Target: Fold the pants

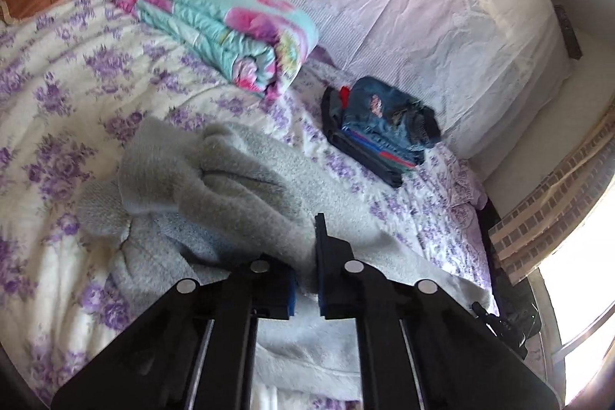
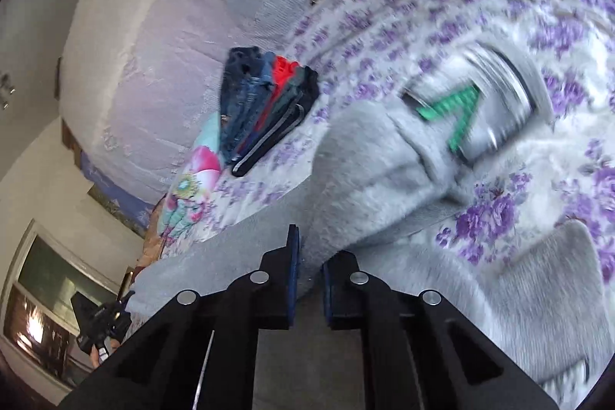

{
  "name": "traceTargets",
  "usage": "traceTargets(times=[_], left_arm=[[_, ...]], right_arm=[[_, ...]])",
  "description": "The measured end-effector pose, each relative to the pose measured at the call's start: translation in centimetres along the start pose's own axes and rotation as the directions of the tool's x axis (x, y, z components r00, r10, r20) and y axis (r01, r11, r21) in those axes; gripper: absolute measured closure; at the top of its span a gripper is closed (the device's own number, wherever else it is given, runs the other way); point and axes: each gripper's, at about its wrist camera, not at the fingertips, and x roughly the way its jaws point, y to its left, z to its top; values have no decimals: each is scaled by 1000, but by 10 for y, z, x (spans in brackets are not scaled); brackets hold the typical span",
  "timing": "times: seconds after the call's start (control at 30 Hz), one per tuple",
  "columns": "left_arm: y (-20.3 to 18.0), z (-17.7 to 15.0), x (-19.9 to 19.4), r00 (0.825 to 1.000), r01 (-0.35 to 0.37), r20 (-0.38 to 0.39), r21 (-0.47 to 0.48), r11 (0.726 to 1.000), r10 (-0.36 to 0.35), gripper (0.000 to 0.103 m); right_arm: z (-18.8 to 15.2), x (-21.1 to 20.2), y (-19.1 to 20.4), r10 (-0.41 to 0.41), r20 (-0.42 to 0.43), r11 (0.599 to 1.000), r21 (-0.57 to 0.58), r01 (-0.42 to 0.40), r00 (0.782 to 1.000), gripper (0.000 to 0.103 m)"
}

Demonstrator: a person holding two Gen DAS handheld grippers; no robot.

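While the grey pants [image 1: 215, 171] are lying crumpled on my floral bed [image 1: 69, 83], my left gripper [image 1: 305, 256] is clenching their fleece, my right gripper [image 2: 309, 256] is pinching another fold, folded stack [image 1: 380, 129] sitting beside.

Motion blur smears the grey pants' green label [image 2: 453, 110] beyond reading.

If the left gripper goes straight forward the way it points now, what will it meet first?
Most likely the grey fleece pants: the left gripper is shut on their fabric, and the bunched cloth rises directly ahead of its fingers. Depth is unclear, but the folded clothes stack lies farther away.
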Motion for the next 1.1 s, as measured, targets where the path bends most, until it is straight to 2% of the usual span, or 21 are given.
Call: traceTargets(times=[0.17, 0.3, 0.37, 0.4, 0.43, 0.47, 0.5, 0.53, 0.57, 0.6, 0.63, 0.67, 0.7, 0.8, 0.87, 0.9, 0.97, 1.03, 1.07, 1.1], left_arm=[[-13, 5, -44, 995, 61, 81, 9, 998, -62, 96], [-21, 40, -30, 995, 67, 71, -8, 998, -66, 96], [-21, 66, 1, 999, 9, 52, -36, 999, -7, 91], [-20, 78, 19, 999, -33, 36, -53, 998, 35, 84], [-16, 88, 38, 997, -74, 23, -67, 995, 76, 76], [-10, 101, 65, 992, -128, 2, -85, 988, 129, 71], [-4, 105, 81, 985, -171, -16, -83, 982, 170, 64], [1, 105, 91, 977, -211, -31, -80, 974, 210, 64], [8, 102, 96, 970, -243, -47, -92, 966, 239, 64], [13, 96, 93, 973, -231, -47, -102, 968, 227, 61], [15, 89, 88, 979, -204, -41, -96, 974, 201, 51], [16, 81, 79, 981, -196, -31, -66, 978, 194, 45], [15, 75, 72, 976, -216, -17, -38, 976, 216, 37], [10, 55, 53, 952, -305, 39, 73, 950, 303, 33], [13, 43, 46, 937, -350, 54, 124, 928, 346, 28], [18, 37, 40, 923, -386, 60, 132, 913, 381, 27], [30, 28, 28, 910, -415, 55, 104, 904, 412, 27], [49, 22, 9, 923, -384, 30, 29, 923, 383, 27], [60, 19, -3, 935, -354, 19, -20, 935, 354, 27], [67, 16, -11, 939, -342, 10, -46, 939, 342, 27]], right_arm=[[9, -36, 29, 61, 53, 995, -79, -57, 997, 92], [58, -18, 41, 105, 37, 993, -67, -102, 994, 92], [87, 11, 41, 99, 15, 995, -32, -99, 995, 89], [106, 37, 36, 83, -7, 996, 15, -83, 997, 86], [122, 61, 32, 62, -24, 997, 38, -61, 998, 78], [134, 83, 28, 31, -31, 998, 49, -30, 999, 64], [144, 103, 24, -48, -24, 998, 33, 48, 999, 58], [147, 113, 25, -138, 0, 990, -2, 138, 990, 58], [146, 114, 27, -180, 31, 983, -27, 181, 983, 57], [139, 111, 30, -162, 65, 985, -53, 166, 985, 54], [129, 105, 33, -146, 85, 985, -83, 153, 986, 44], [122, 100, 34, -158, 98, 980, -109, 168, 983, 38], [110, 92, 35, -189, 124, 966, -153, 207, 974, 38], [84, 82, 32, -259, 170, 921, -253, 297, 951, 36], [79, 86, 25, -276, 140, 914, -268, 305, 951, 33], [81, 91, 20, -277, 105, 923, -248, 295, 955, 33], [85, 92, 10, -268, 77, 942, -187, 278, 960, 33], [90, 90, -4, -257, 65, 958, -111, 263, 964, 33], [90, 91, -10, -254, 47, 963, -79, 257, 966, 33], [89, 94, -18, -242, 11, 970, -37, 242, 970, 33]])
